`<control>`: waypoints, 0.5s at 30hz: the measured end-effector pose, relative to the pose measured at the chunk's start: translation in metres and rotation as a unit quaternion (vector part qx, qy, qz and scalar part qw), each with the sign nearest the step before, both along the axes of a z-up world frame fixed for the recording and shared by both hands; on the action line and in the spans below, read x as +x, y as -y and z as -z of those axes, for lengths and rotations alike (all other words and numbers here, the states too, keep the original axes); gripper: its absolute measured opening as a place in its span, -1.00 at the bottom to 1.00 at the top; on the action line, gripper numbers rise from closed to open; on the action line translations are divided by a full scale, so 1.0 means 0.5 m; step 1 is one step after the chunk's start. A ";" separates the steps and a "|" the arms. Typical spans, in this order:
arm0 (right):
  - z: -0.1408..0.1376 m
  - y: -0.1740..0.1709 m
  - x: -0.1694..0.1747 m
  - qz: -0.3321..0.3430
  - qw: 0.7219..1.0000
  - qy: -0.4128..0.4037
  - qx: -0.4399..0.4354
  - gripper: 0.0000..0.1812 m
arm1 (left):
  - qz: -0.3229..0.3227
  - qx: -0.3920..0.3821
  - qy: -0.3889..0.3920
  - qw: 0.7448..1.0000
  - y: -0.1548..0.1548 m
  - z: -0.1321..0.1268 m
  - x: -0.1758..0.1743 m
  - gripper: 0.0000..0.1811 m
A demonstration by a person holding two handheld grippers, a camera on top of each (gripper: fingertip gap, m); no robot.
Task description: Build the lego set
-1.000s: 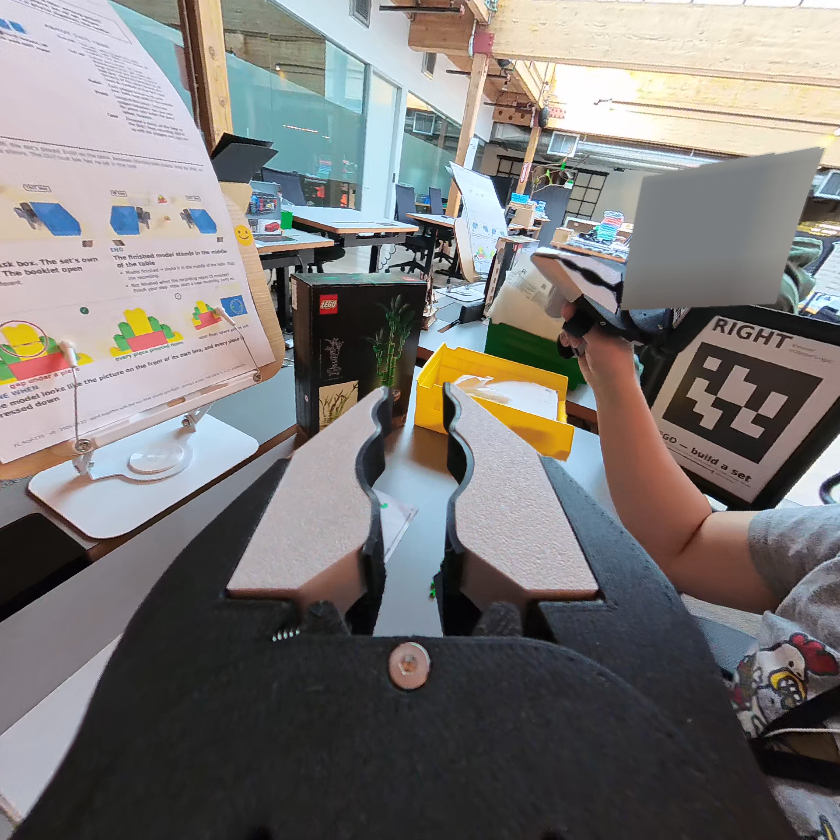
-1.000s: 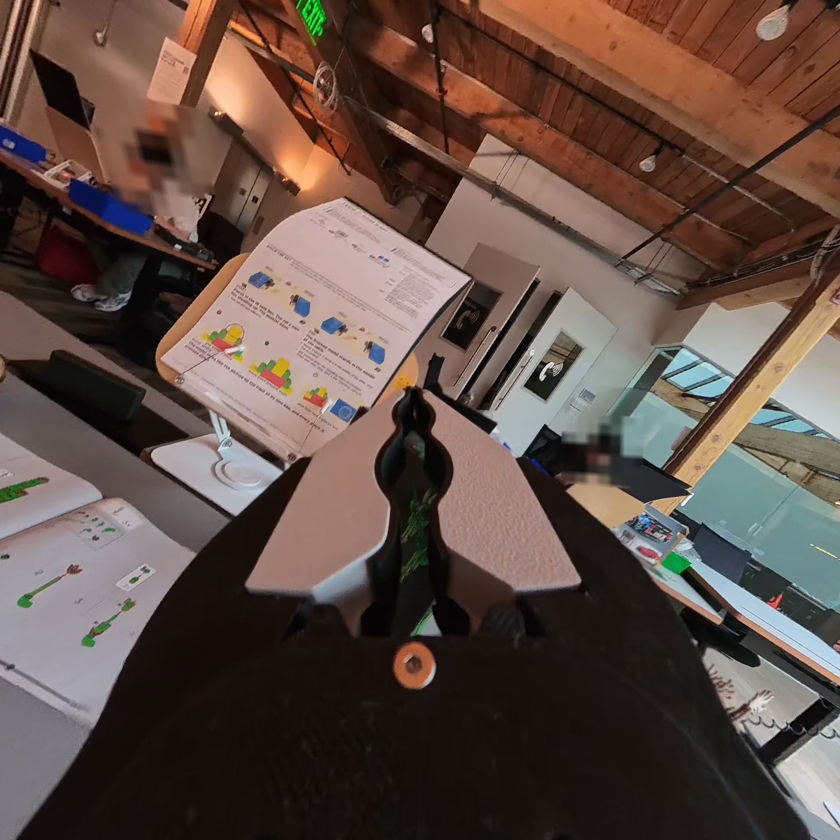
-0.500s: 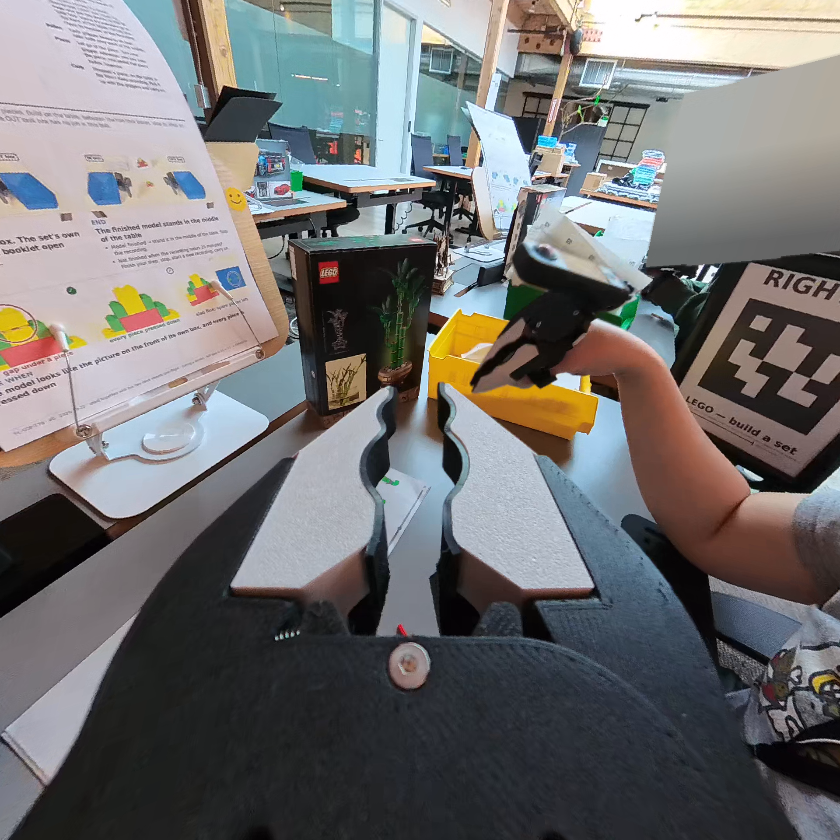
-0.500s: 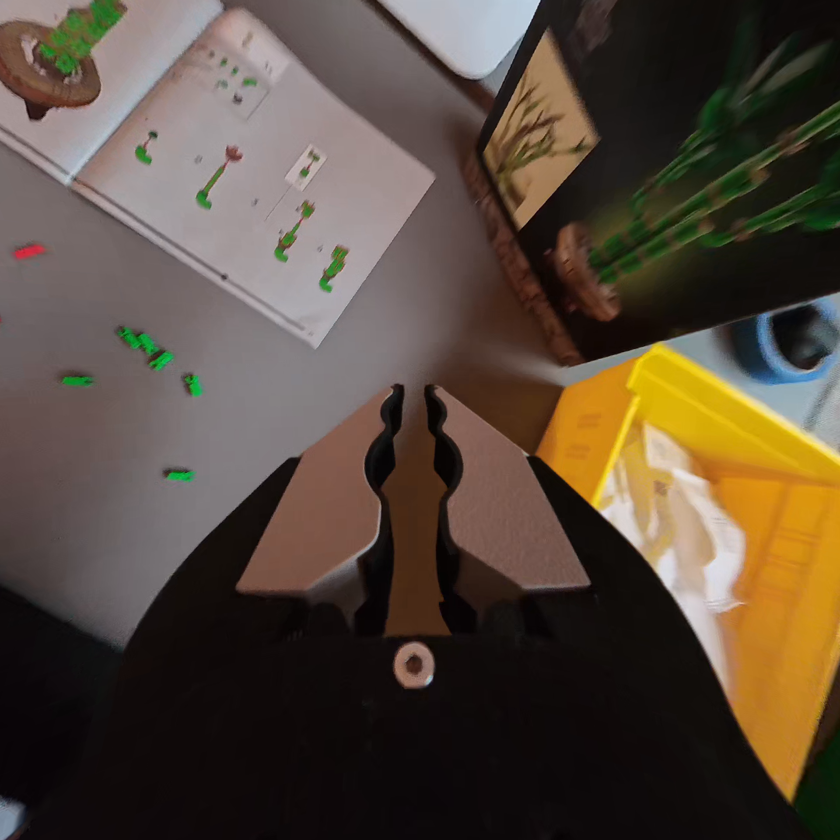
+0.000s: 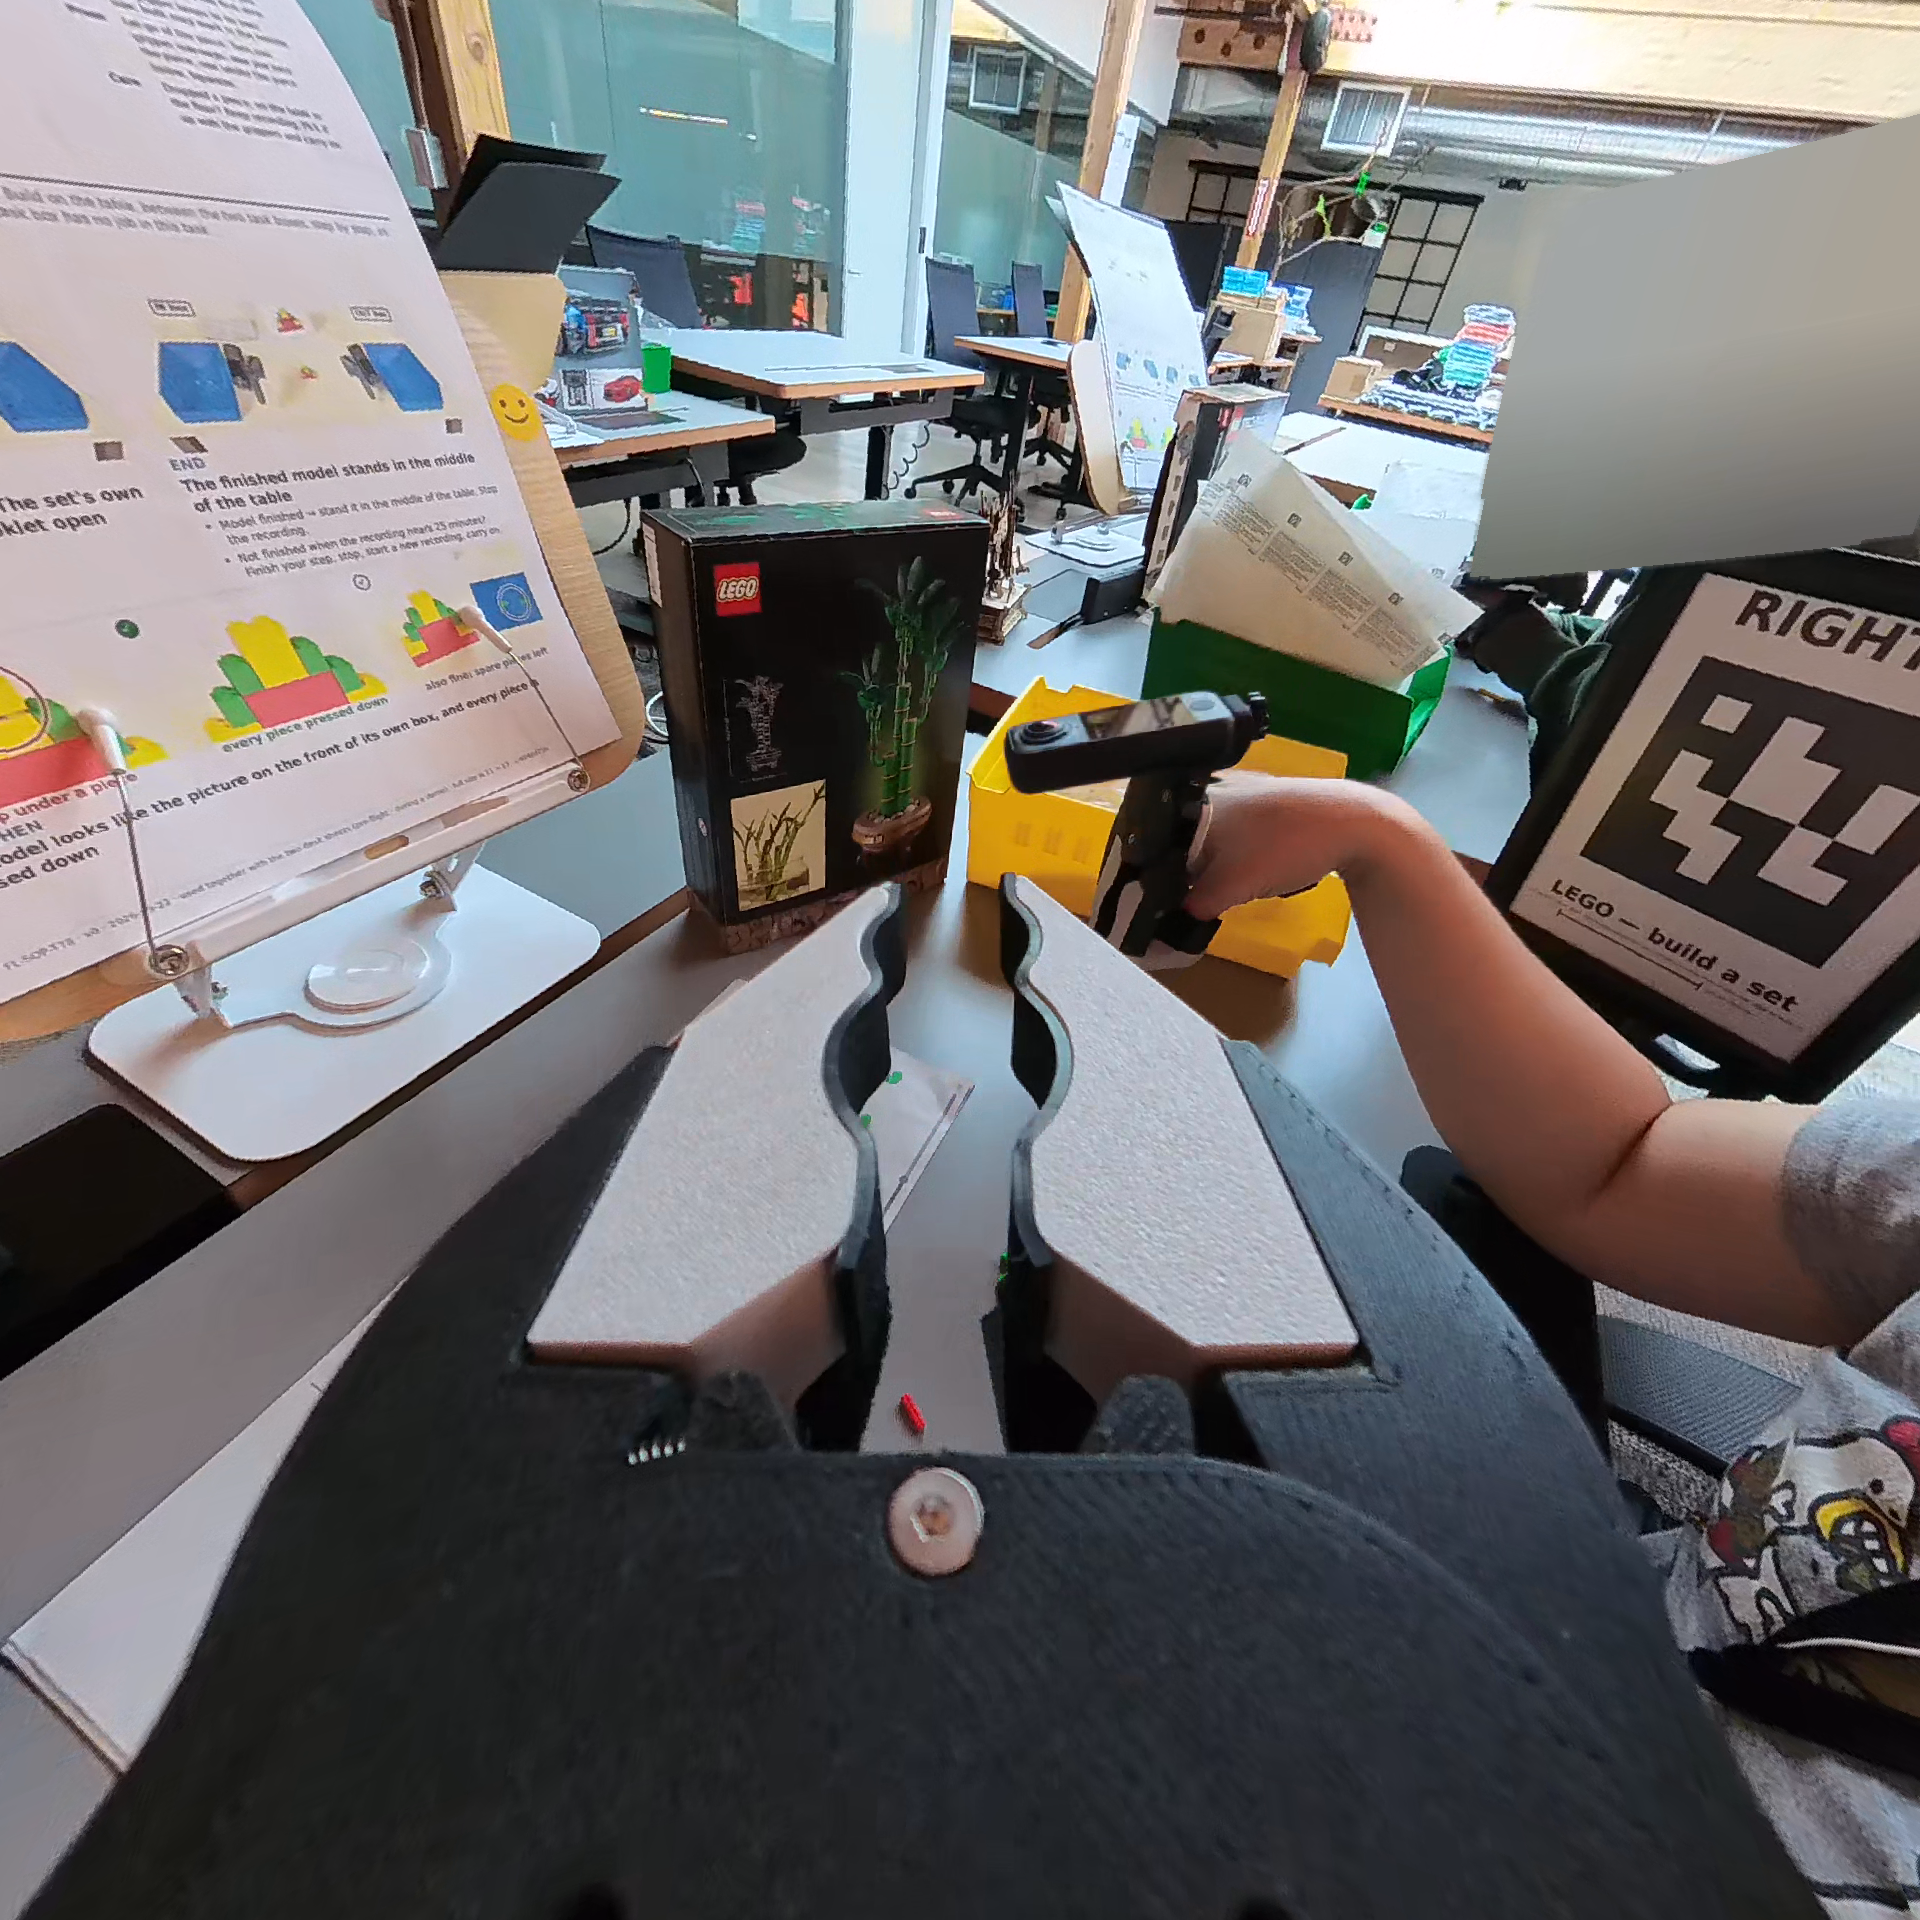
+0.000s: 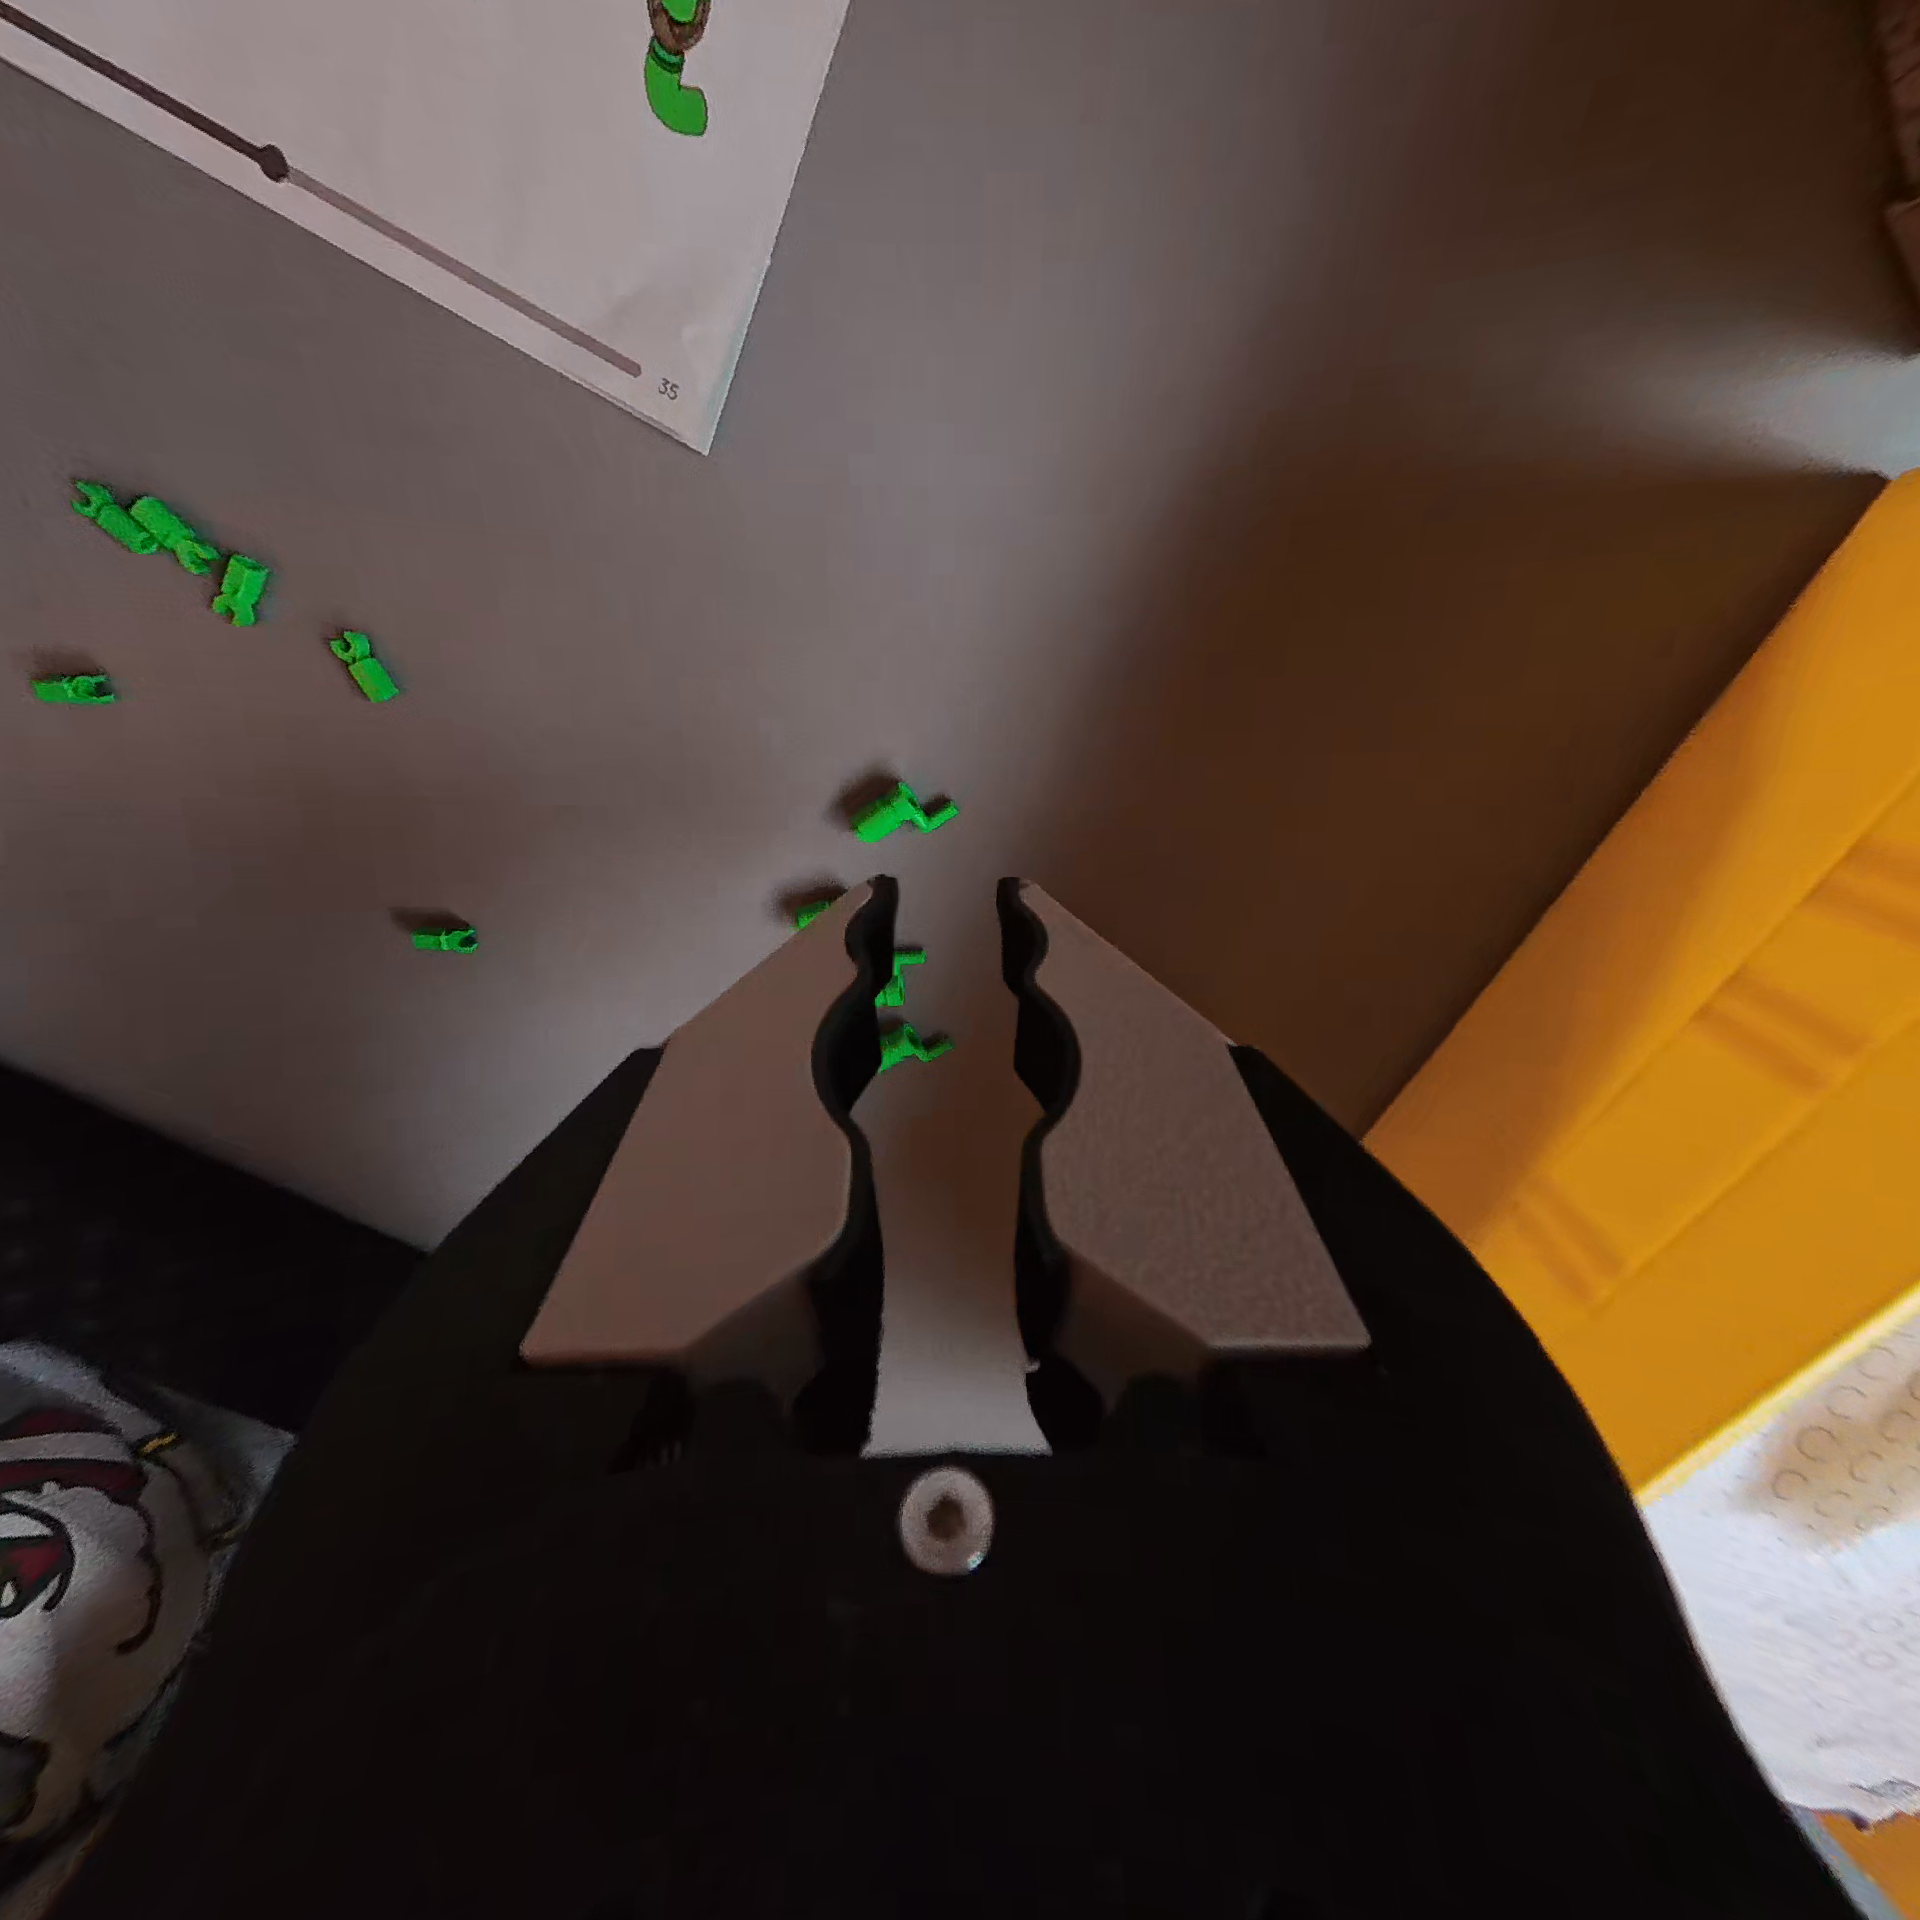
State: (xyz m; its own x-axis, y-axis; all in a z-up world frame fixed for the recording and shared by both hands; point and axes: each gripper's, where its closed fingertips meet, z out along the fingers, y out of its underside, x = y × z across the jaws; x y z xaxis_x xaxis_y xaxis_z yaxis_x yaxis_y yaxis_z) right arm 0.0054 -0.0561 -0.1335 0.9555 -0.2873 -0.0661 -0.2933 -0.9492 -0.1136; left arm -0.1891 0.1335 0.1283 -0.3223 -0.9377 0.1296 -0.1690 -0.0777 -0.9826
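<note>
My right gripper (image 6: 940, 888) is open and empty, pointing down at the grey table just above several small green lego pieces (image 6: 902, 812). Two of them (image 6: 906, 1044) lie between its fingers. More green pieces (image 6: 156, 530) are scattered to the left. The open instruction booklet (image 6: 499, 177) lies at the far left. My left gripper (image 5: 948, 902) is open and empty, held above the table. Between its fingers I see a small red piece (image 5: 911, 1413) and the booklet's corner (image 5: 925, 1117). The right gripper (image 5: 1143, 914) shows there, held by a hand beside the yellow bin.
The black lego set box (image 5: 821, 707) stands upright behind the booklet. A yellow bin (image 5: 1039, 821) with white bags sits to its right, also in the right wrist view (image 6: 1662, 1039). An instruction sheet on a white stand (image 5: 260, 540) is at left. A marker sign (image 5: 1756, 810) stands at right. About 40 cm separates my left fingertips from my right.
My right gripper swung from pointing up at the room down to the table, dropped close over the green pieces, and opened wider. My left gripper tilted slightly down.
</note>
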 end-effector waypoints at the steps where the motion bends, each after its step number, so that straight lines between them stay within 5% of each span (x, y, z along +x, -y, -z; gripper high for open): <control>1: 0.007 0.002 -0.001 0.004 1.000 -0.002 -0.009 -0.75 | -0.001 0.001 -0.002 1.000 0.000 0.001 0.000 -0.82; 15: 0.033 -0.003 -0.008 0.034 0.998 -0.009 -0.046 -0.65 | -0.004 0.008 -0.010 1.000 -0.001 0.008 0.003 -0.83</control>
